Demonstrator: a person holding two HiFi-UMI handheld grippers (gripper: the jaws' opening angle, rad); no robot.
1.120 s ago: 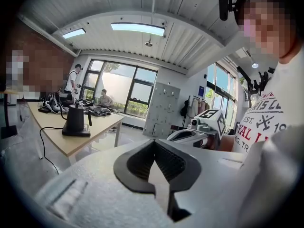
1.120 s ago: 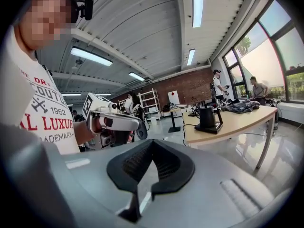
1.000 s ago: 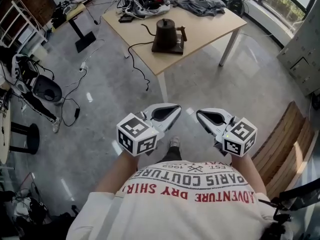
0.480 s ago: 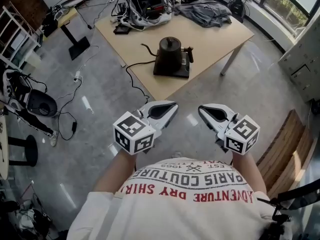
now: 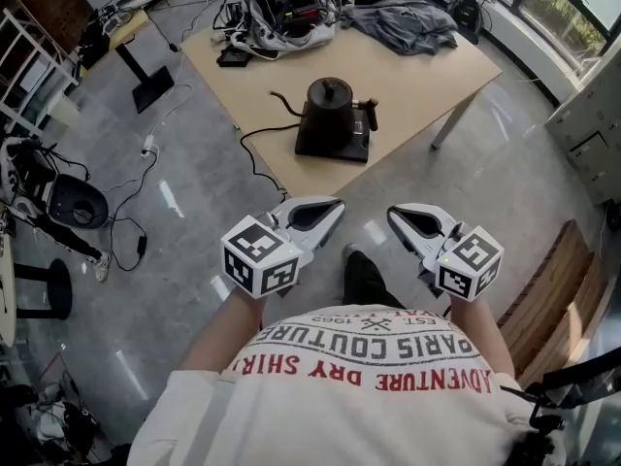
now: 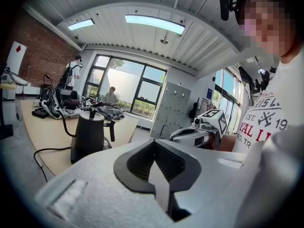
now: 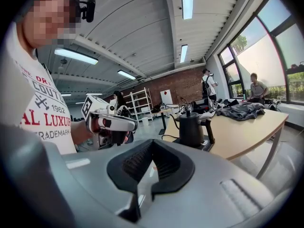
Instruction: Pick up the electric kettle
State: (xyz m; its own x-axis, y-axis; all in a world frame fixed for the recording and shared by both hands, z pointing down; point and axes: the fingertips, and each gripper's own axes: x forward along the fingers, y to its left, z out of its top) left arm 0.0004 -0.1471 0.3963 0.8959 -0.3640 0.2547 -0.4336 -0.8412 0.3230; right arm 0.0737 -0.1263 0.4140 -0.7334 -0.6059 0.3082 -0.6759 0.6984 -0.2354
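Observation:
A black gooseneck electric kettle [image 5: 330,107] stands on its dark base [image 5: 335,148] near the front corner of a light wooden table [image 5: 417,71]. It also shows in the left gripper view [image 6: 90,133] and the right gripper view [image 7: 190,127]. My left gripper [image 5: 335,208] and right gripper [image 5: 396,215] are held side by side over the floor, well short of the table. Both are shut with nothing between the jaws. Each gripper sees the other: the right gripper [image 6: 191,132] from the left, the left gripper [image 7: 113,123] from the right.
A black cord [image 5: 254,149] runs from the kettle base and hangs off the table edge. A bag with cables [image 5: 286,8] and grey cloth [image 5: 403,16] lie at the table's far side. A white table leg [image 5: 448,115], wooden slats [image 5: 543,270] and floor clutter [image 5: 73,187] flank me.
The table and kettle have come nearer and lower in the head view. Both grippers keep their place before the chest. A shoe now shows between them.

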